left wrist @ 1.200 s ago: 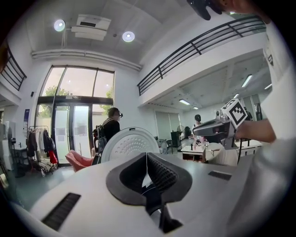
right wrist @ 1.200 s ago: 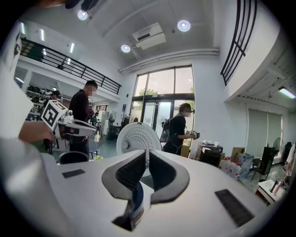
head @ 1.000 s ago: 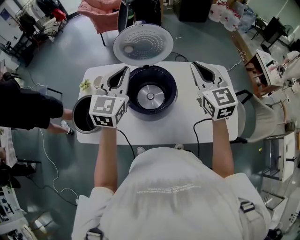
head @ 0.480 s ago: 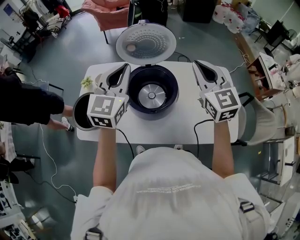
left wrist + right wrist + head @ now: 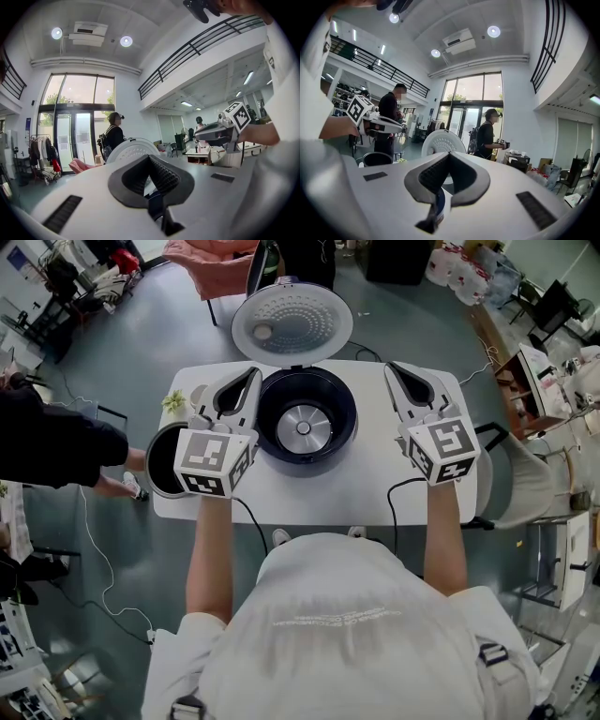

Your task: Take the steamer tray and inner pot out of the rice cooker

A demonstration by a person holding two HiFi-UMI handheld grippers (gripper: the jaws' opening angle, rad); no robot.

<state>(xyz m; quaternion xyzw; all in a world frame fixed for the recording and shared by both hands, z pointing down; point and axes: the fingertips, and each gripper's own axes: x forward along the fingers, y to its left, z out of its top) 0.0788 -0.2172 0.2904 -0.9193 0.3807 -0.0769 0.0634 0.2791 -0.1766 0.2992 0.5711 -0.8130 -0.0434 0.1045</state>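
Note:
The dark blue rice cooker (image 5: 305, 418) stands mid-table with its white lid (image 5: 292, 324) swung open; its cavity shows only the bare metal heating plate (image 5: 303, 427). The dark inner pot (image 5: 164, 468) sits at the table's left edge, also visible in the right gripper view (image 5: 377, 158). I cannot make out the steamer tray. My left gripper (image 5: 251, 375) hovers left of the cooker, jaws shut and empty (image 5: 149, 157). My right gripper (image 5: 390, 367) hovers right of the cooker, shut with nothing in it (image 5: 449, 154). Both point level toward the far side.
A small green sprig (image 5: 172, 407) and a pale disc (image 5: 196, 399) lie at the table's (image 5: 356, 493) far left. A black cable (image 5: 401, 486) runs off the front edge. A person in dark clothes (image 5: 56, 451) stands left; a chair (image 5: 520, 479) stands right.
Both grippers stay beside the cooker, shut as before; only the head camera's framing has shifted a little.

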